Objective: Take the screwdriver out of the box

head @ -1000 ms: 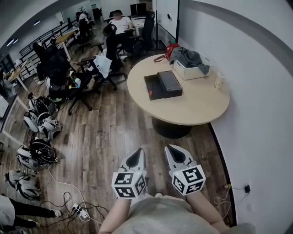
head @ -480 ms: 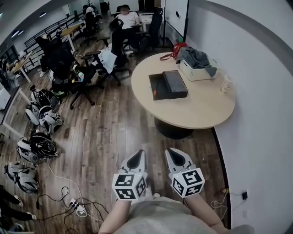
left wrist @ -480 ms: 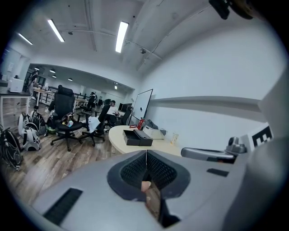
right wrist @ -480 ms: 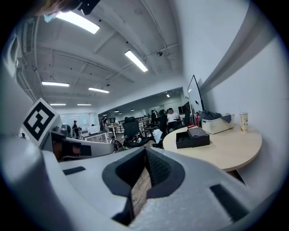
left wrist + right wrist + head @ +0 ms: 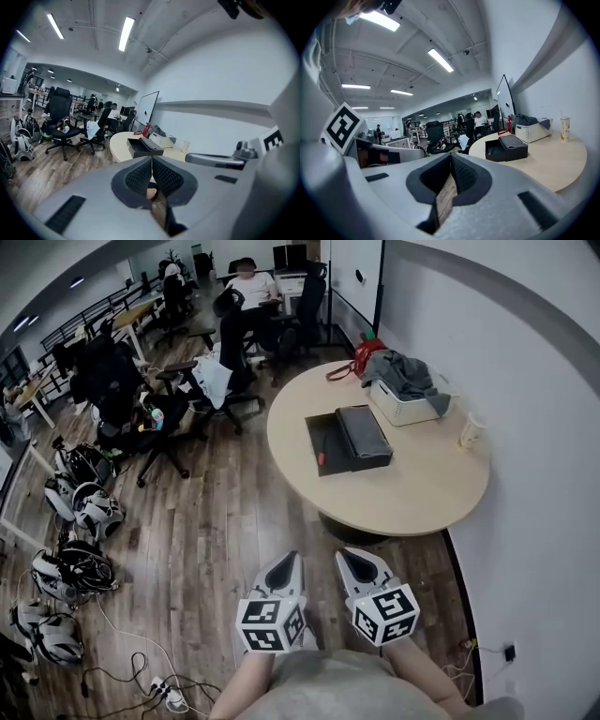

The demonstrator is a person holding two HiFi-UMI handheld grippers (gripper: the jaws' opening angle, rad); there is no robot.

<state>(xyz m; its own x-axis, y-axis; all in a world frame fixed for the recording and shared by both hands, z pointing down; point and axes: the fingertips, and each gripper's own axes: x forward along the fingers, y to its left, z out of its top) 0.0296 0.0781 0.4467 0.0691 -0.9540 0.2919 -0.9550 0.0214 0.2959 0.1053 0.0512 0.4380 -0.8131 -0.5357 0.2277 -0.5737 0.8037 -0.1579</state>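
Note:
A black box [image 5: 330,444] lies open on the round wooden table [image 5: 412,488], its lid [image 5: 364,435] resting along the right side. Inside the tray a red-handled screwdriver [image 5: 321,457] shows as a small red streak. Both grippers hang over the wood floor, well short of the table. My left gripper [image 5: 284,566] is shut and empty, and my right gripper [image 5: 358,563] is shut and empty beside it. In the left gripper view the box [image 5: 143,146] sits far beyond the closed pads [image 5: 140,176]. The right gripper view shows the box [image 5: 505,147] ahead to the right.
A white basket [image 5: 405,401] with grey clothes, a red bag [image 5: 366,351] and a paper cup [image 5: 472,430] stand on the table's far side. Office chairs [image 5: 173,418] crowd the left. Gear [image 5: 80,507] and cables [image 5: 164,688] litter the floor. A white wall [image 5: 534,427] bounds the right.
The table and box have come closer and shifted slightly right in the head view as I step forward. Both grippers stay shut and side by side.

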